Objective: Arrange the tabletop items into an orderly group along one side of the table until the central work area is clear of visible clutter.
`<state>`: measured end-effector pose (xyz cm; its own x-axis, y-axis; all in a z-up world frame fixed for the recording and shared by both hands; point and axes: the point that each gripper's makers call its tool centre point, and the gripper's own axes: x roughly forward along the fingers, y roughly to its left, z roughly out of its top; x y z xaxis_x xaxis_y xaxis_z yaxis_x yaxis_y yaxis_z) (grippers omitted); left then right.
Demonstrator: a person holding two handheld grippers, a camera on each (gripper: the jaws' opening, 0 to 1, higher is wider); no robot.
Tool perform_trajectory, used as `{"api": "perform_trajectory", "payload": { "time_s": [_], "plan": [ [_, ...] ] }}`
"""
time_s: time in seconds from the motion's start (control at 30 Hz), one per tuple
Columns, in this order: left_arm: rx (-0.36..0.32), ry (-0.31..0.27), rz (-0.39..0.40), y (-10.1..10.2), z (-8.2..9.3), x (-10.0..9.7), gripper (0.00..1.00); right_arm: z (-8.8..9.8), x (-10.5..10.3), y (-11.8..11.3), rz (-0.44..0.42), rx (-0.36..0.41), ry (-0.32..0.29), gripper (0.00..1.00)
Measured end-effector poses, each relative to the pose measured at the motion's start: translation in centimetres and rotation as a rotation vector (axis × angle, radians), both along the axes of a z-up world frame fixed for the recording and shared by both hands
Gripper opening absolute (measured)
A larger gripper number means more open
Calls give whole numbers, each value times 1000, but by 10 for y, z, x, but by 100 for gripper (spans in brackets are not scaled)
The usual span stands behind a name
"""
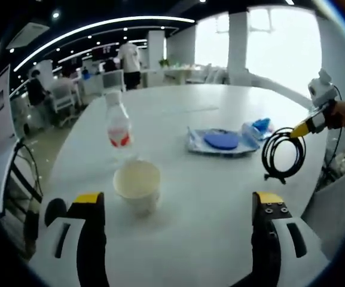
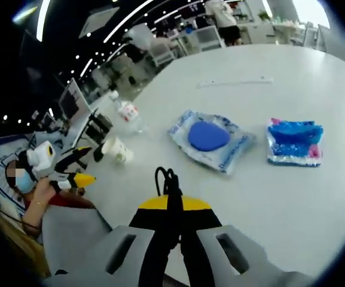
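My left gripper stands open just above the white table, with a paper cup right in front of its jaws. A clear bottle with a red label stands behind the cup. My right gripper is shut on a coiled black cable; in the left gripper view the right gripper holds the cable hanging over the table's right edge. A clear packet with a blue disc and a blue wipes pack lie mid-table. The left gripper is near the cup and bottle.
A thin pale strip lies on the far part of the table. Office chairs and a standing person are beyond the far edge. A black chair stands by the left edge.
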<state>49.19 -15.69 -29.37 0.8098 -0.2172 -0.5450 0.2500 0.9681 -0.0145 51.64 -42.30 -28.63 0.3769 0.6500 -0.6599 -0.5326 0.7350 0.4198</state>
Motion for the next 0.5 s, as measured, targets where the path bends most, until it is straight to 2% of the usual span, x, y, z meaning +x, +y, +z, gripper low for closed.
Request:
{"api": "perform_trajectory", "payload": {
  "time_s": [0.23, 0.33, 0.5],
  "plan": [
    [6, 2, -14, -3, -1, 0, 99, -7, 0, -10, 3, -42, 7, 4],
    [14, 9, -20, -4, -2, -1, 99, -12, 3, -19, 14, -105, -11, 4],
    [27, 8, -26, -5, -1, 0, 99, -17, 12, -30, -2, -125, -4, 4]
  ]
}}
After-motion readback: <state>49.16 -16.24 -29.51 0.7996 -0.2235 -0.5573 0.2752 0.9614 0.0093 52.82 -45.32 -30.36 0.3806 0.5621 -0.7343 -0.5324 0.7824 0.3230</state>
